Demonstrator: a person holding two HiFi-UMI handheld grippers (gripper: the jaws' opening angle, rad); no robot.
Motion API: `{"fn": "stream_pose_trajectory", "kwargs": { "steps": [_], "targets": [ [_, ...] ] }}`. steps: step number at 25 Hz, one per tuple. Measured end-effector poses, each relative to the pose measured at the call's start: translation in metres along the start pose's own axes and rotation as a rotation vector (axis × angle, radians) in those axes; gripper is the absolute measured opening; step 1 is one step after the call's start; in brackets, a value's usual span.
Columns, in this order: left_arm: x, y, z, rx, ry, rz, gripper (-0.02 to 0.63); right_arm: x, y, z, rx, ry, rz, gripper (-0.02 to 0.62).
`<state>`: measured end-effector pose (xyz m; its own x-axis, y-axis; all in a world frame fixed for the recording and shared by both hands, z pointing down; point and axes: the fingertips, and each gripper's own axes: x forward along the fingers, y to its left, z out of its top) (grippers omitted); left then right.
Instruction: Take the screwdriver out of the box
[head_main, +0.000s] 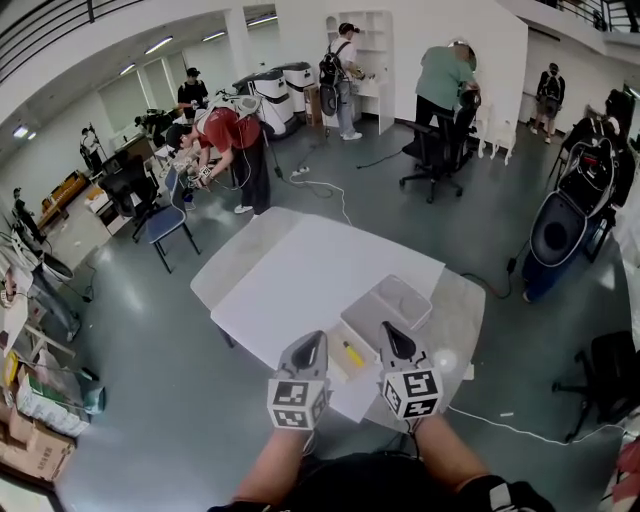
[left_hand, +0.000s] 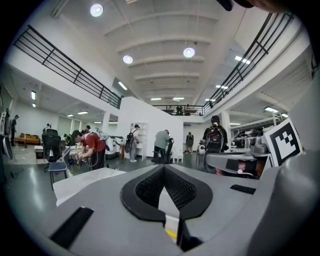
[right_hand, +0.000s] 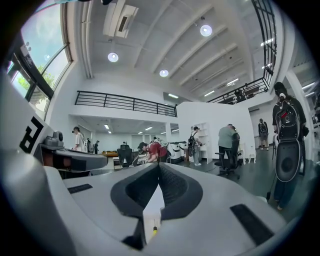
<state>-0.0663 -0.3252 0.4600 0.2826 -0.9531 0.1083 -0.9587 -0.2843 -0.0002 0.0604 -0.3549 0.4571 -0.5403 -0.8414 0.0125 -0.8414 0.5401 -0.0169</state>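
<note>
Screwdriver (head_main: 353, 354) yellow, untouched between left gripper (head_main: 315, 339) and right gripper (head_main: 390, 331); both jaws pressed together, empty.

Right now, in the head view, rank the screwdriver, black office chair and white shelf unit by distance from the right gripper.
1. Yellow screwdriver, just left of the right gripper.
2. Black office chair, beyond the table.
3. White shelf unit, at the back.
</note>
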Motion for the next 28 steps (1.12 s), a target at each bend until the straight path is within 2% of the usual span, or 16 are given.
{"fn": "stream_pose_trajectory", "kwargs": {
  "steps": [8, 16, 22, 28],
  "targets": [
    [0.024, 0.058, 0.008, 0.017, 0.002, -0.072, 0.011, 0.042, 0.015, -0.022, 0.018, 0.057, -0.084, 0.012],
    [0.04, 0.098, 0.0, -0.019, 0.016, -0.123, 0.011, 0.077, 0.034, -0.043, -0.034, 0.131, -0.131, 0.012],
    [0.043, 0.121, 0.001, -0.027, 0.031, -0.16, 0.011, 0.1, 0.041, -0.078, -0.029, 0.266, -0.181, 0.012],
    [0.039, 0.134, -0.011, -0.046, 0.054, -0.187, 0.011, 0.112, 0.05, -0.124, -0.064, 0.382, -0.188, 0.012]
  ]
}}
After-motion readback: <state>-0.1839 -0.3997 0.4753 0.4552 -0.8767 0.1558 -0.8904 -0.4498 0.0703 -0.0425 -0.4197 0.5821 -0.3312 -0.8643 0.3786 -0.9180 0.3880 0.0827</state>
